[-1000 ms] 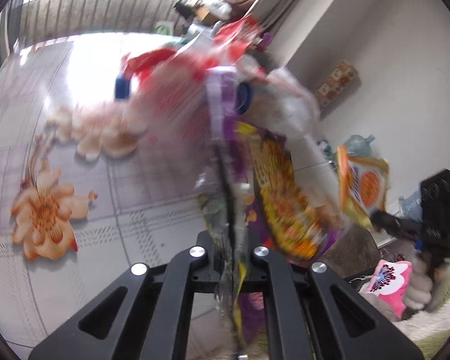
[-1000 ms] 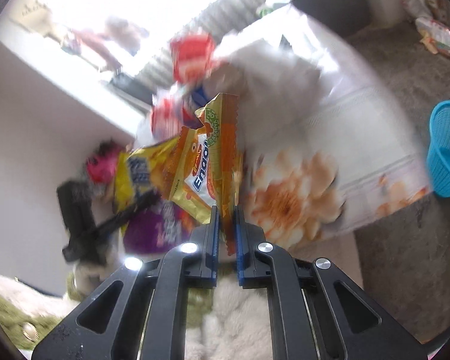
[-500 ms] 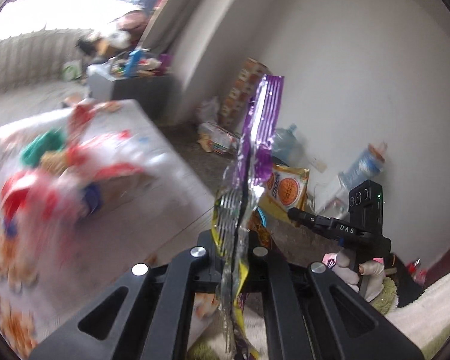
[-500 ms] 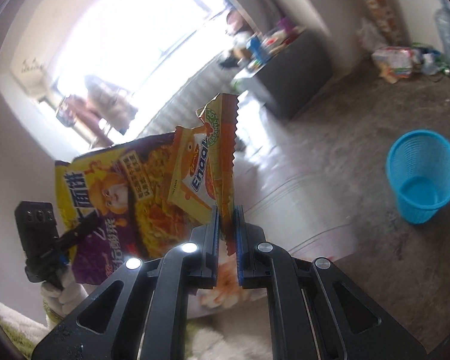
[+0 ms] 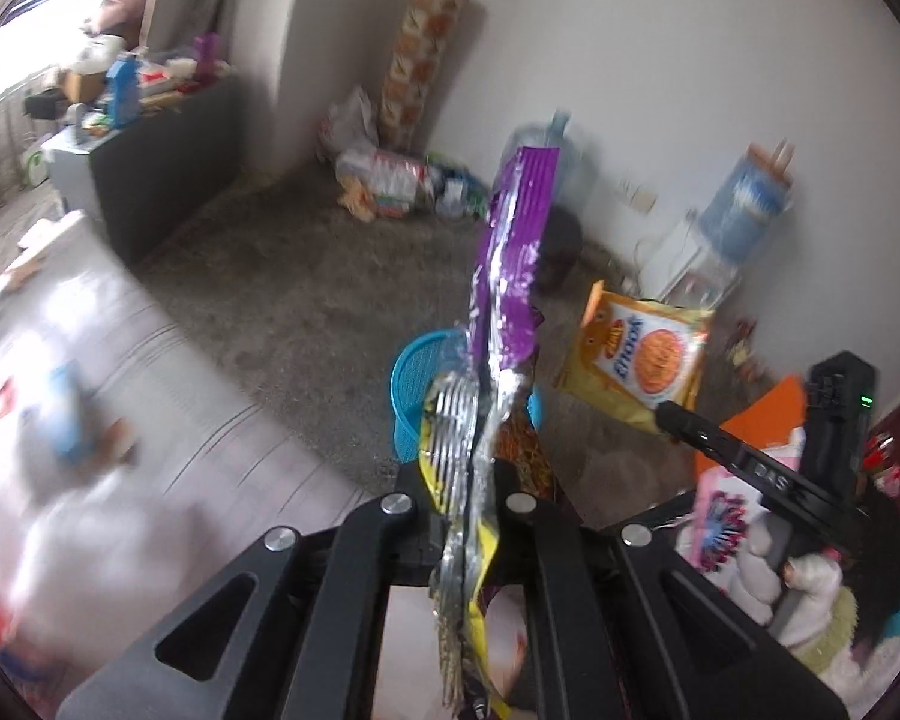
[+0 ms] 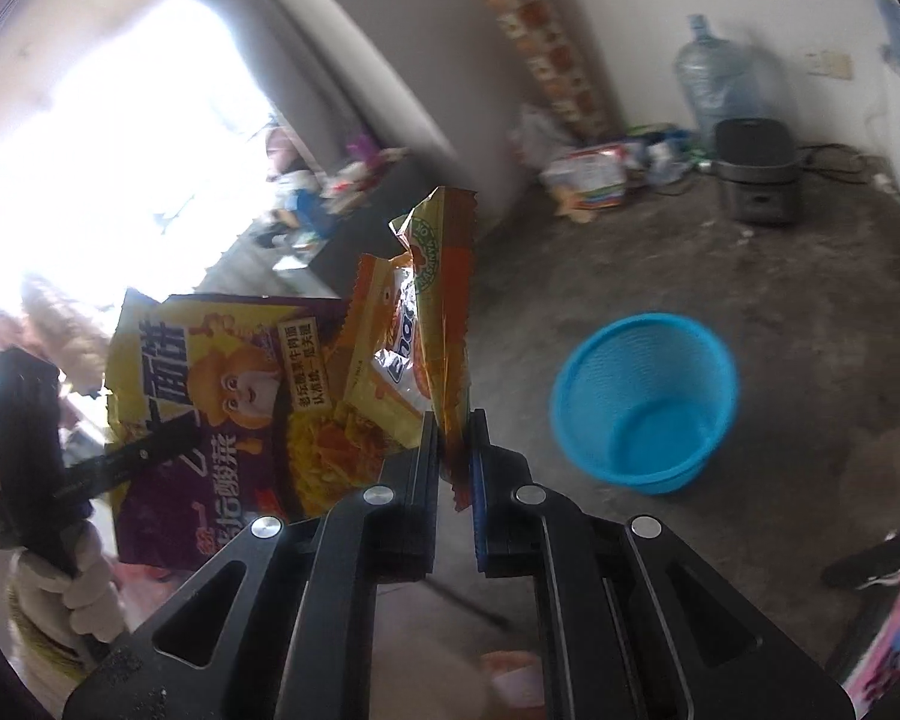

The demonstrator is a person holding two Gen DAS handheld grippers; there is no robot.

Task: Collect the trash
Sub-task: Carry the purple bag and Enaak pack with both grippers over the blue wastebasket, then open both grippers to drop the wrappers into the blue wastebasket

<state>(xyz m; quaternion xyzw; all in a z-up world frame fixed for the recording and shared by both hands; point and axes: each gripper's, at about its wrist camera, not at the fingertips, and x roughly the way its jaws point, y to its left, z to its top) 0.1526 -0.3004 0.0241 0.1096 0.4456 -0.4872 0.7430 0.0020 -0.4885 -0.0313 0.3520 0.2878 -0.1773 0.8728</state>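
Grey concrete floor and a pale wall fill the left wrist view, with a dark cabinet piled with clutter at the left and a heap of bags in the far corner. Up front, the left gripper is pressed together on a purple and yellow snack wrapper, seen edge-on and standing tall. Right behind that wrapper sits the blue basket, mostly hidden by it. Off to the right, a gloved hand carries the right gripper, pinching an orange snack packet.

Over to the right wrist view, and now the blue basket is fully in sight, upright on the floor, open and empty. The right gripper clamps the orange snack packet edge-on, just left of the basket. This side shows the purple and yellow snack wrapper face-on, printed front readable, held at the left by the other gripper in a gloved hand. Only here: a big water bottle and a dark appliance by the wall, plus a blown-out bright window.
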